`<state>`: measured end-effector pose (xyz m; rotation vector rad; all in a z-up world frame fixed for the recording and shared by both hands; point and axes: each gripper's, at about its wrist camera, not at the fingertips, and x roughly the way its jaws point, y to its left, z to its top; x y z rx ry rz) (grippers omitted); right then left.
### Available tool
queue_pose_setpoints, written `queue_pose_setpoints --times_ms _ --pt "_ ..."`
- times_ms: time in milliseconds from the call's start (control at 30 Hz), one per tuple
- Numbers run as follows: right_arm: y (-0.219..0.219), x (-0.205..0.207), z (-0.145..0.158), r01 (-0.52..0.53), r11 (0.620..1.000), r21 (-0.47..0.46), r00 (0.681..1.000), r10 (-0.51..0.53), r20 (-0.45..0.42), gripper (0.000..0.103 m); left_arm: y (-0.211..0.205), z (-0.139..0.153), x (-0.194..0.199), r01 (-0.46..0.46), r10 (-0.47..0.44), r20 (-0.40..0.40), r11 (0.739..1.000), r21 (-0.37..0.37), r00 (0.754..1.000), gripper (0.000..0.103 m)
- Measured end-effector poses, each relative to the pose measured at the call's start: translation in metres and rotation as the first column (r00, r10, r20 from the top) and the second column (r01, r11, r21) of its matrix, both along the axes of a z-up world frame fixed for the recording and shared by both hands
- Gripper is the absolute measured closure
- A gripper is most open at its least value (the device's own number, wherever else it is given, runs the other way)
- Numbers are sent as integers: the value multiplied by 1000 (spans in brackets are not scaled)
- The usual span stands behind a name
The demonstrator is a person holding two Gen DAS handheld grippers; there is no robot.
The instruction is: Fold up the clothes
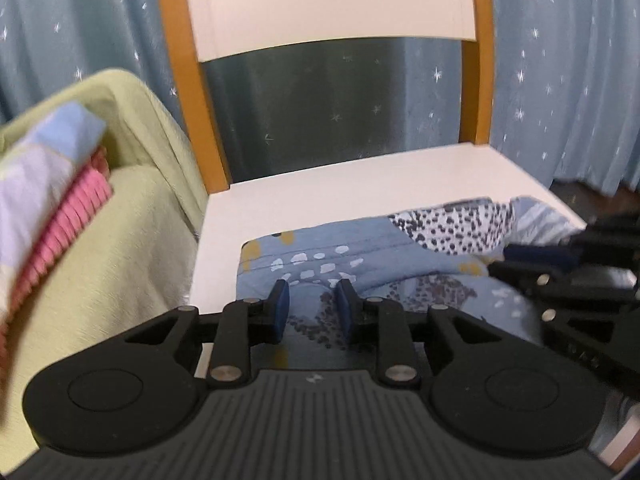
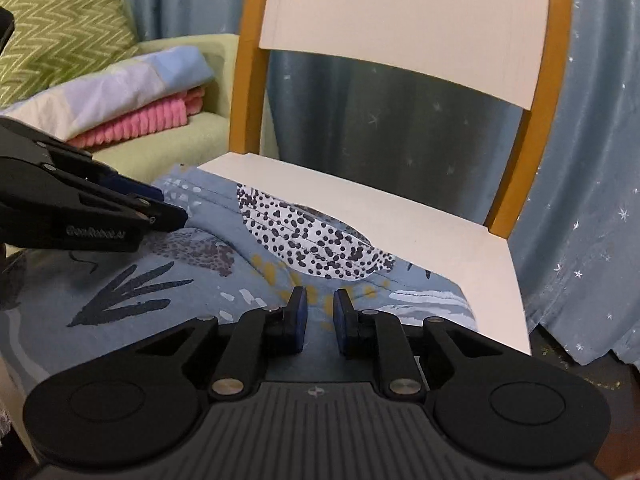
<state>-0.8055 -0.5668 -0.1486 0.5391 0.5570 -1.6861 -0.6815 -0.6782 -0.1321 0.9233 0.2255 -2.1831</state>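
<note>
Blue patterned garment (image 2: 248, 280): lies on white chair seat (image 2: 400, 200), lower centre of frame. Left tongs (image 1: 311, 304) and right tongs (image 2: 319, 316) slightly parted, gripping nothing. Pinch near-edge corners evenly before folding.

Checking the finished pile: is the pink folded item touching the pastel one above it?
Touching. Right wrist view shows the pastel folded cloth lying directly on the pink item, no gap.

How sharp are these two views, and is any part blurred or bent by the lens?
Left wrist view: folded stack at the left edge smeared, chair fairly sharp, its posts bowed by the fisheye. Right wrist view: mostly crisp, patterned cloth clear, dim corners.
</note>
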Motion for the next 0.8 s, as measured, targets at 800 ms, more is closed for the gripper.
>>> queue_pose_setpoints --times_ms 800 --pt "38 -3 48 48 982 -181 998 -38 58 71 20 43 16 3 -3 -121 1000 3 993 81"
